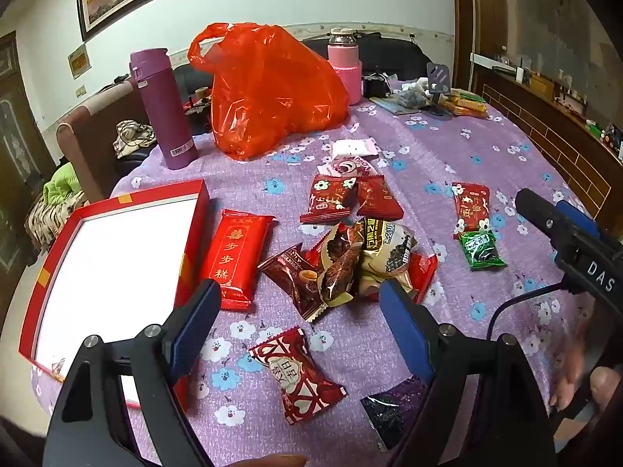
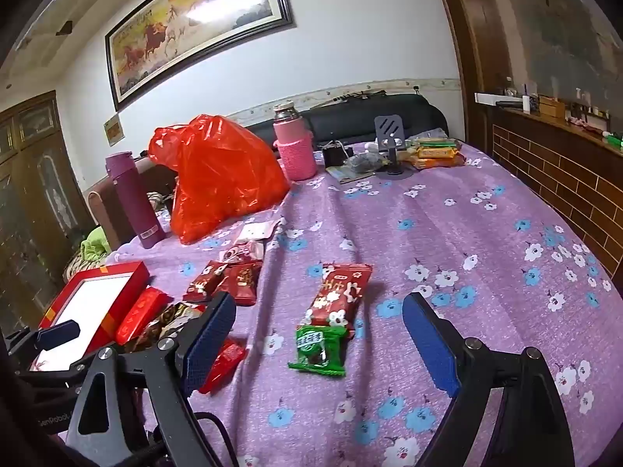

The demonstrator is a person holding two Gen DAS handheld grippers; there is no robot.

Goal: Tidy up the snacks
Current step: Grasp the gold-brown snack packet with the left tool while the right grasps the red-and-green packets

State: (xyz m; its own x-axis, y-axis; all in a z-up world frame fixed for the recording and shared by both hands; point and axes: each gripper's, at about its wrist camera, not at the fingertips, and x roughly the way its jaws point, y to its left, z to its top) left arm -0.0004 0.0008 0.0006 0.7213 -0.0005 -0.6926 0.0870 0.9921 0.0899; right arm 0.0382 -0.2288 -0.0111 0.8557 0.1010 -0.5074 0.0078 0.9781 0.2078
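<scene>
Snack packets heaped mid-surface: long red pack (image 1: pixel 235 253) printed 步步糕 lies just beside open red box (image 1: pixel 194 229); green packet (image 2: pixel 320 349) touches red flower-print packet (image 2: pixel 339 295). Left tool (image 1: pixel 300 303) and right tool (image 2: pixel 317 336) both wide open, empty, "DAS" on right tool.

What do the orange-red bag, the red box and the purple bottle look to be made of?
Orange-red bag: thin glossy plastic film, by its translucency and shiny creases. Red box: likely printed cardboard, with thin flat walls and a white inside. Purple bottle: smooth satin shell, painted metal or hard plastic; the look leaves it open.
</scene>
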